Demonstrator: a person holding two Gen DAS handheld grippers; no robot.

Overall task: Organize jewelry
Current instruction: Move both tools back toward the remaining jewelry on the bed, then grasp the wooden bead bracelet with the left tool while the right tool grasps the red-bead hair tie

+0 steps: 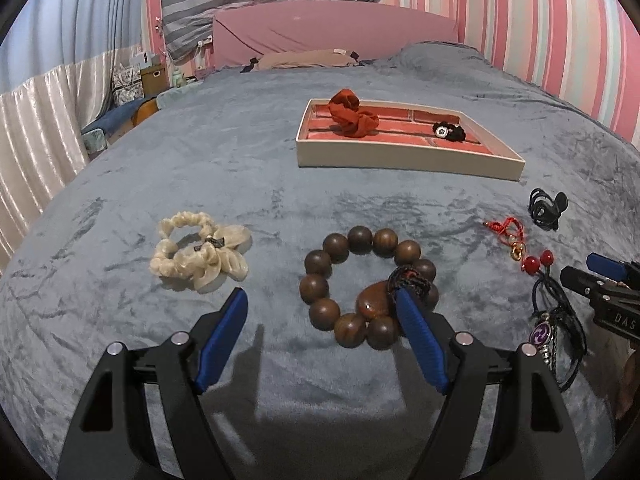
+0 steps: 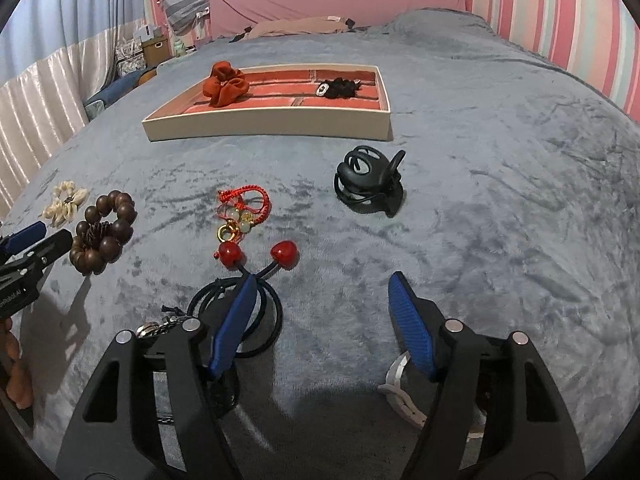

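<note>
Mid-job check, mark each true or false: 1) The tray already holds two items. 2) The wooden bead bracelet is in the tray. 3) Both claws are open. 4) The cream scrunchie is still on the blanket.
1) True: a rust scrunchie and a black hair tie lie in the tray.
2) False: the wooden bead bracelet lies on the blanket.
3) True: left claw and right claw grip nothing.
4) True: cream scrunchie.

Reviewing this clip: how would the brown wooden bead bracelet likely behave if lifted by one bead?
The brown wooden bead bracelet would probably sag rather than keep its ring shape, since separate round beads are strung in a loop. The big polished beads look smooth, so blue pads might slip. It seems fairly heavy beside the cream fabric scrunchie.
</note>
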